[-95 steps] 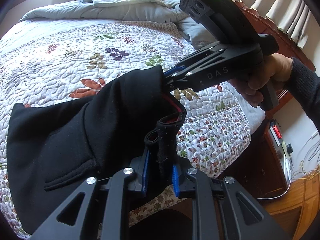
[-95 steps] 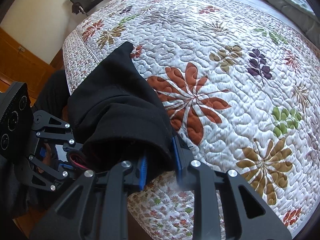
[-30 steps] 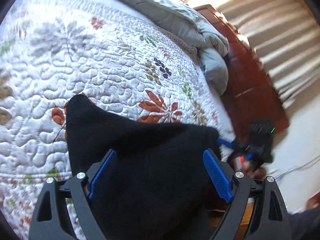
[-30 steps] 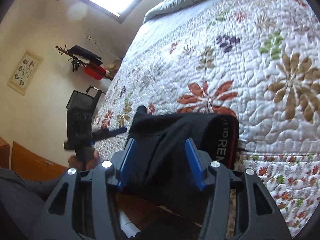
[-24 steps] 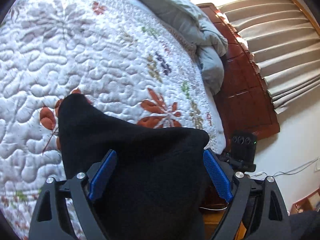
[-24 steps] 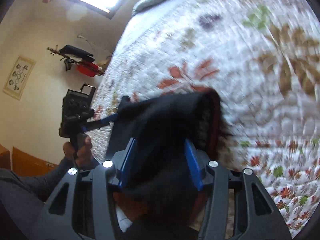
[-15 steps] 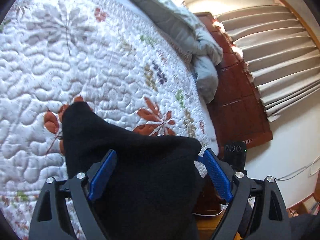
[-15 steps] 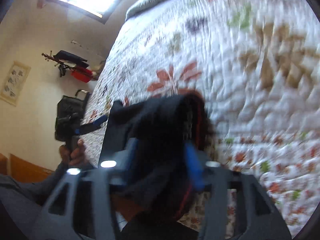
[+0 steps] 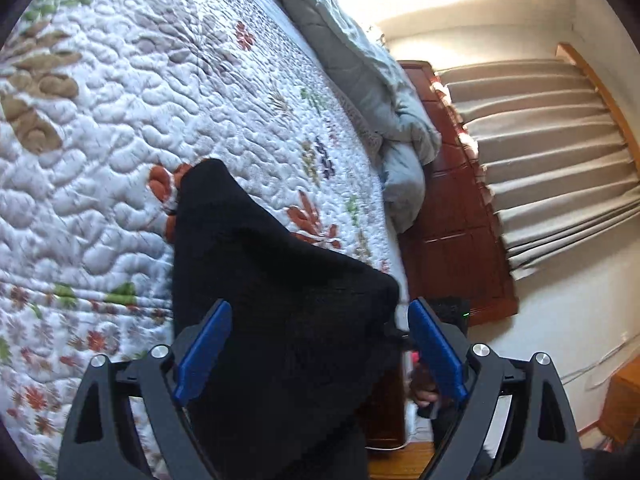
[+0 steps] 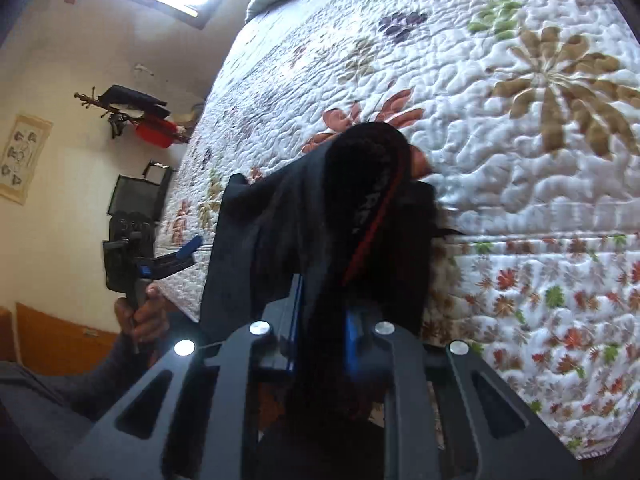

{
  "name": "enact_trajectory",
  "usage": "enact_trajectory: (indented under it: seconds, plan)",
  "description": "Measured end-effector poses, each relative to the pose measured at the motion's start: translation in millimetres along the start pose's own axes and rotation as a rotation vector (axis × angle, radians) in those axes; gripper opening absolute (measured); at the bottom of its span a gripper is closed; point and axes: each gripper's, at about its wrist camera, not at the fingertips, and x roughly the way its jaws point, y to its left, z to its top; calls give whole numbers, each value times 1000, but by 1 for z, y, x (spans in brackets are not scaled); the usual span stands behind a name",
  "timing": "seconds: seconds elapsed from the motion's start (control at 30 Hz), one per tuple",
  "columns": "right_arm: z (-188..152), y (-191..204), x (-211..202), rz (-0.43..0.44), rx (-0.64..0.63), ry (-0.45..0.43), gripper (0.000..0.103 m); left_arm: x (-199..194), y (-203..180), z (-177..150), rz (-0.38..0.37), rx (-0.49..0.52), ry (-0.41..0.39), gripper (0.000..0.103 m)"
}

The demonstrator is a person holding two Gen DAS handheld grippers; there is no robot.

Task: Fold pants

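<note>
A: Where are the black pants right now?

B: Draped at the near edge of the bed, partly hanging over the side. One end lies up on the floral quilt; the rest falls toward the floor between the two grippers.

A: How much open room is there?

B: Plenty inward: the quilt is bare from the pants to the grey duvet bunched at the headboard. Past the bed edge there is a gap, then the curtains on one side and, on the other side of the room, a chair against the wall.

A: And the left gripper?

B: Its blue fingers stand wide, one at each side of the cloth, not pinching it. In the right wrist view a hand holds it just off the bed edge.

A: The right gripper?

B: Its fingers have just been closing and now sit narrow, clamped on a bunched fold near the waistband, whose red trim shows.

A: What differs from a second ago?

B: Then the right fingers stood apart around the cloth; now they squeeze it. The waistband end has bunched up higher. The left fingers are as wide as before.
</note>
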Motion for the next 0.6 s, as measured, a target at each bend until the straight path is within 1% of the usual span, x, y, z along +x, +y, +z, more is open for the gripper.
enact_trajectory:
  seconds: [0.03,0.07,0.13,0.17,0.2,0.23,0.27,0.33,0.37,0.4,0.43,0.47,0.5,0.53,0.57,0.6]
  plan:
    - [-7,-14,9,-43,21,23,17,2,3,-2,-18,-15,0,90]
    - [-11,-26,19,-60,40,36,19,4,9,-4,-41,-40,-3,90]
    - [-12,-43,28,-19,97,10,21,6,13,-8,-77,-76,-1,90]
    - [-9,-37,24,-18,77,-5,27,6,13,-11,-91,-83,2,90]
    - [-7,-28,18,-26,48,-13,37,6,9,-15,-102,-74,9,90]
    - [-3,-22,9,-35,38,-24,41,6,3,-19,-112,-54,18,90]
    - [0,-19,-1,-52,35,-46,43,6,-3,-23,-118,-40,25,90]
    - [11,-4,-22,-99,-2,-117,43,6,-16,-33,-135,9,53,90]
    - [18,2,-30,-63,-22,-139,40,8,-23,-41,-149,34,76,90]
    - [25,11,-31,13,-34,-146,39,11,-27,-48,-161,48,96,90]
    - [33,21,-24,78,-50,-132,38,15,-31,-54,-172,58,116,90]
    - [40,29,-11,110,-75,-103,38,23,-34,-63,-174,77,149,90]
    - [44,30,-1,127,-84,-77,34,28,-37,-69,-166,96,172,90]
    - [52,27,17,129,-77,-36,33,33,-38,-75,-156,113,193,90]
    - [58,12,36,78,-48,-13,18,40,-37,-82,-137,134,208,90]
    - [63,-9,49,55,3,-3,0,43,-35,-85,-118,151,213,89]
